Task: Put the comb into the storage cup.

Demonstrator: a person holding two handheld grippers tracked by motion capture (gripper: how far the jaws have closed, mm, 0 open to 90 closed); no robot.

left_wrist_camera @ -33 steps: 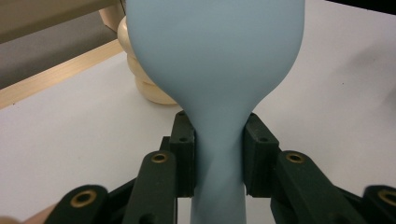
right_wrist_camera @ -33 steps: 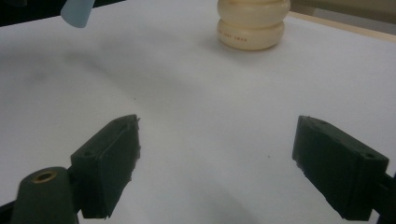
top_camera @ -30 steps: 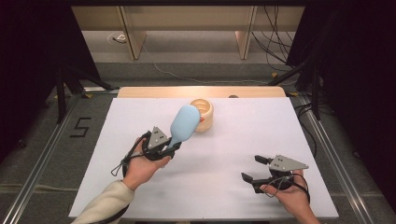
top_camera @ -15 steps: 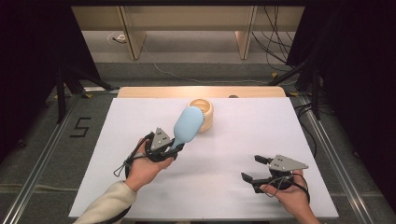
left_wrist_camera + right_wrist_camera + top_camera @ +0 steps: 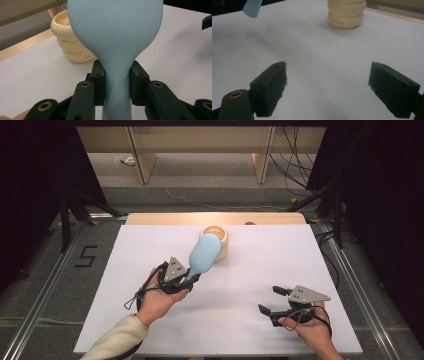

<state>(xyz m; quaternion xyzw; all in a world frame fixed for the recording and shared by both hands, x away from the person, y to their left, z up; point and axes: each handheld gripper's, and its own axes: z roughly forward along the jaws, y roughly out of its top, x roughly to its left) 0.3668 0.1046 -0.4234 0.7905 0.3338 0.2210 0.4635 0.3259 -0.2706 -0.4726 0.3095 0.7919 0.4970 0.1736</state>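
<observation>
A pale blue, bulb-shaped object (image 5: 204, 254) is held off the white table, its wide end tilted toward a cream ribbed bowl (image 5: 218, 238) at the back middle. My left gripper (image 5: 192, 278) is shut on the blue object's narrow neck (image 5: 117, 82), with a black pad on each side. In the left gripper view the cream bowl (image 5: 65, 37) stands just behind and left of the bulb. My right gripper (image 5: 274, 300) rests near the front right of the table, jaws wide apart with nothing between them. The right gripper view shows the bowl (image 5: 346, 13) far ahead and the blue object's tip (image 5: 252, 7).
A white sheet (image 5: 260, 270) covers the table, with a wooden strip (image 5: 150, 218) along its far edge. Metal rails (image 5: 45, 285) run beside the table on the floor. Cables (image 5: 295, 175) lie on the floor behind.
My left gripper has carried the blue object a little to the right, closer to the cream bowl. The right gripper has stayed in place, open.
</observation>
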